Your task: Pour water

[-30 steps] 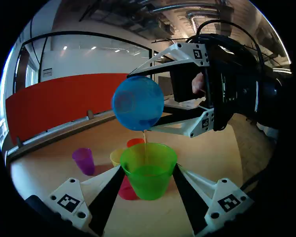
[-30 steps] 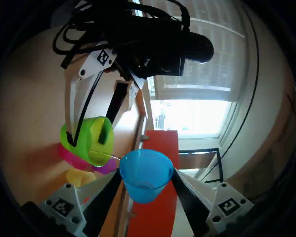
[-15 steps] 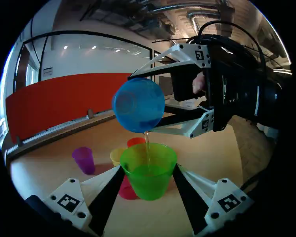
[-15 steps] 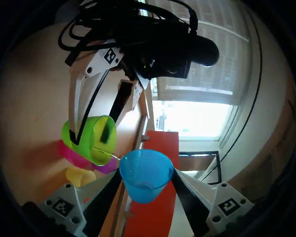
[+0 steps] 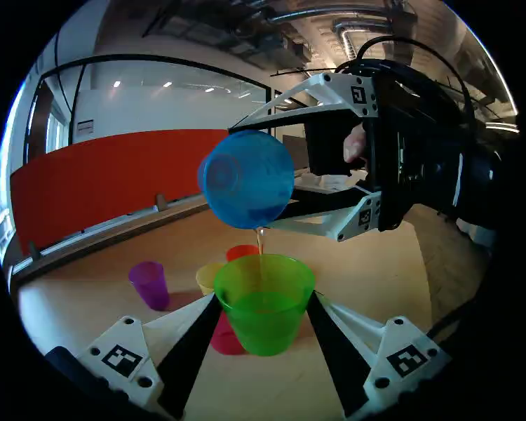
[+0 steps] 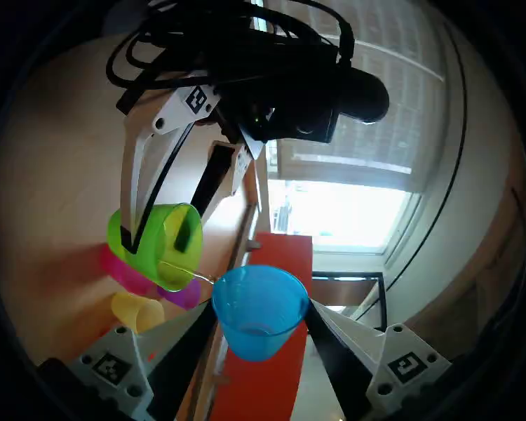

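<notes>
Low at centre of the left gripper view, the left gripper (image 5: 264, 303) clamps the green cup (image 5: 264, 326). Above it, the right gripper (image 5: 253, 175) holds the blue cup (image 5: 247, 179) tipped, a thin stream (image 5: 261, 242) falling in. Right gripper view: blue cup gripped at bottom centre, green cup just left.

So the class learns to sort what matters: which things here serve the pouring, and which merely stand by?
In the job: blue cup, tilted in the right gripper; thin stream; green cup in the left gripper.
Standing by on the table: purple cup, yellow cup, red cup, pink cup.
</notes>
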Demonstrator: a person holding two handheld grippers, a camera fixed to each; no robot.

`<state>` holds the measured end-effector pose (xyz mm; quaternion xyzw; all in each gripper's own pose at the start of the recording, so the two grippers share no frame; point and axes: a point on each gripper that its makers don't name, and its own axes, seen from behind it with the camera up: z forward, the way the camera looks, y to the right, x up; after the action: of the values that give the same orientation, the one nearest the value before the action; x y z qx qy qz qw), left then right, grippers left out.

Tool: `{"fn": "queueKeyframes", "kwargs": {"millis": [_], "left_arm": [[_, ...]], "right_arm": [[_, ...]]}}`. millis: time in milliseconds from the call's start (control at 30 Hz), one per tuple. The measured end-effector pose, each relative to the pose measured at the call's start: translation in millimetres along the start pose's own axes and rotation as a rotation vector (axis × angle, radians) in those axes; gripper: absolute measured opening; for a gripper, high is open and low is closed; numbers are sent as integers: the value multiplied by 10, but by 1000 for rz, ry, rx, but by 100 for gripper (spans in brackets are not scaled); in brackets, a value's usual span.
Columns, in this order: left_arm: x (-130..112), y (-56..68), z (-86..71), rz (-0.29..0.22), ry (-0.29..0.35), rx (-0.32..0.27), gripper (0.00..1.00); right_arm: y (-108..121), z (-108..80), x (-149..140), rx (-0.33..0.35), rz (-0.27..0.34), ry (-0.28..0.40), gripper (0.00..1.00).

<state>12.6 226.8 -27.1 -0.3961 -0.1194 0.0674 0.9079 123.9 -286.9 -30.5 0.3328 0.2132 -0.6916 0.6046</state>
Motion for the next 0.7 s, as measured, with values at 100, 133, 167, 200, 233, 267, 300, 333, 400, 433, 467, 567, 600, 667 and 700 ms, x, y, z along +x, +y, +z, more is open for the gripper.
{"fn": "queueKeyframes", "kwargs": {"millis": [100,133,167,200,233,267,300,333,400,433,467,567,600,667,700], "left_arm": [[8,4,-2,2,0,0,85],[12,6,-3,2,1,0,85],[15,7,-4,2,1,-1,85],[16,8,-3,1,2,-1,85],[15,9,-1,0,2,-2,85],[14,10,0,0,2,-2,85],[15,10,1,0,1,-3,85],[16,10,1,1,1,-2,85],[17,11,2,1,1,-2,85],[18,11,2,1,1,-2,85],[19,11,2,2,1,-2,85],[20,15,8,-1,1,-4,85],[20,14,8,-1,1,-4,85],[22,11,8,1,2,-3,85],[20,11,7,1,1,-3,85]], "right_arm": [[3,3,6,1,-2,0,91],[4,5,7,1,-3,0,92],[6,6,8,0,-4,0,92],[6,8,7,0,-6,0,92],[5,11,6,-1,-9,-1,91],[4,13,6,-1,-11,-2,91],[3,15,7,-2,-12,-1,92],[3,18,11,-2,-12,0,92],[3,22,17,-3,-12,2,91],[6,23,19,-4,-11,3,91],[8,24,20,-4,-10,4,91],[14,29,16,-6,-10,6,91],[15,30,12,-6,-11,6,92],[15,32,3,-7,-15,4,92],[13,32,-1,-8,-17,4,91]]}}
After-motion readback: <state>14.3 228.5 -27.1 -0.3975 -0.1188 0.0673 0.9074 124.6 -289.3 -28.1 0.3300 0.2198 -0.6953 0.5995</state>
